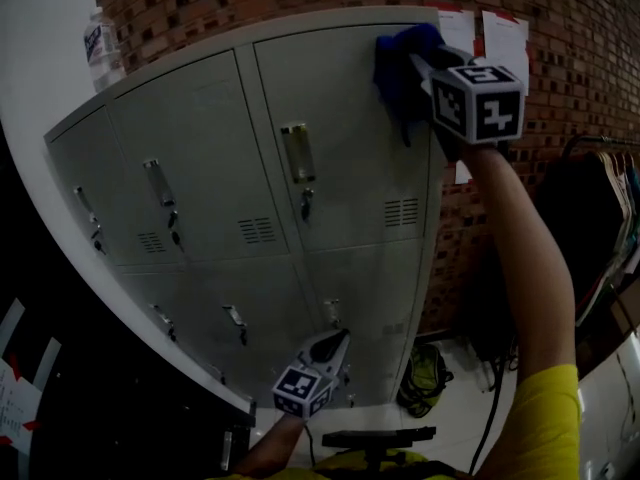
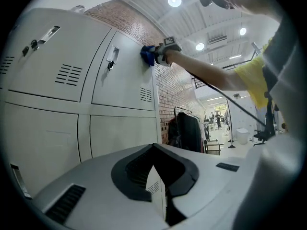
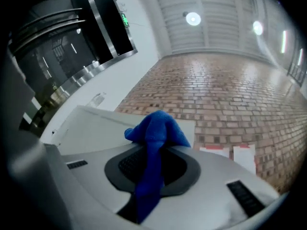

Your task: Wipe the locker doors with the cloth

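A bank of grey lockers (image 1: 340, 168) fills the head view, with two rows of doors. My right gripper (image 1: 415, 58) is raised to the top right corner of the upper right door and is shut on a blue cloth (image 1: 398, 68), which is pressed against the metal. In the right gripper view the cloth (image 3: 156, 131) bunches beyond the jaws and hangs down between them, above the locker top (image 3: 91, 128). My left gripper (image 1: 335, 343) hangs low in front of the bottom row, shut and holding nothing. Its own view shows the cloth (image 2: 147, 55) high on the door (image 2: 124, 75).
A water bottle (image 1: 100, 43) stands on top of the lockers. Paper notices (image 1: 505, 33) hang on the brick wall to the right. A clothes rack (image 1: 600, 208) with dark garments stands at the right, and a green bag (image 1: 425, 378) lies on the floor beside the lockers.
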Demonstrator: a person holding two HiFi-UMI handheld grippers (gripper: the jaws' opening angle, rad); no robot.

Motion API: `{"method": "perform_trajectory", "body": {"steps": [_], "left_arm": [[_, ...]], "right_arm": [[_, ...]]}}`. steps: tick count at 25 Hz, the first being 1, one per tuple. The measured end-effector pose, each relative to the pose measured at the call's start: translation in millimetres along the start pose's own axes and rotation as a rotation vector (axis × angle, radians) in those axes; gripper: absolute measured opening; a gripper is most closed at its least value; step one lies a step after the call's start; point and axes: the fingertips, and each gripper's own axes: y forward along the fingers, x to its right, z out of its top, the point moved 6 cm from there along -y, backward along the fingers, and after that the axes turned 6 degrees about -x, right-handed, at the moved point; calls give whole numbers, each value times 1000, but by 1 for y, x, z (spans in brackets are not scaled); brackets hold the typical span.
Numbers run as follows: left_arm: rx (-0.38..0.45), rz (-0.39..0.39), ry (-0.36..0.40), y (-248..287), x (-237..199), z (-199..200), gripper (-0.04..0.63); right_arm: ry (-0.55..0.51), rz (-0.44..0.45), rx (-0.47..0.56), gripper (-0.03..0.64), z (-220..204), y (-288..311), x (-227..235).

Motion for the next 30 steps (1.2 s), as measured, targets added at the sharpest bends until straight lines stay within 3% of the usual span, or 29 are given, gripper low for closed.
{"method": "perform_trajectory", "body": {"steps": [4, 8, 11, 16, 19, 21, 24, 30], "left_arm": [[23, 20, 66, 7, -3, 18, 2], [22, 7, 49, 12, 0, 17, 2], [28, 2, 40, 18, -3, 16, 2], [35, -31, 39, 28, -5, 22, 2], [20, -39, 35, 31, -6, 19, 2], [21, -24, 44, 30, -7, 19, 2], [42, 18, 60, 27, -12, 25, 2], [63, 57, 0, 3, -13, 25, 2]], "right_arm": [[137, 24, 58, 67, 56, 4, 35], [151, 2, 67, 66, 31, -6, 28], [191, 25, 13, 67, -52, -27, 10], [219, -35, -136, 66, -271, -86, -59], [247, -61, -195, 67, -344, -110, -94], [294, -42, -212, 67, -351, -114, -92], [299, -3, -220, 67, -321, -124, -99], [346, 135, -190, 67, -285, -203, -185]]}}
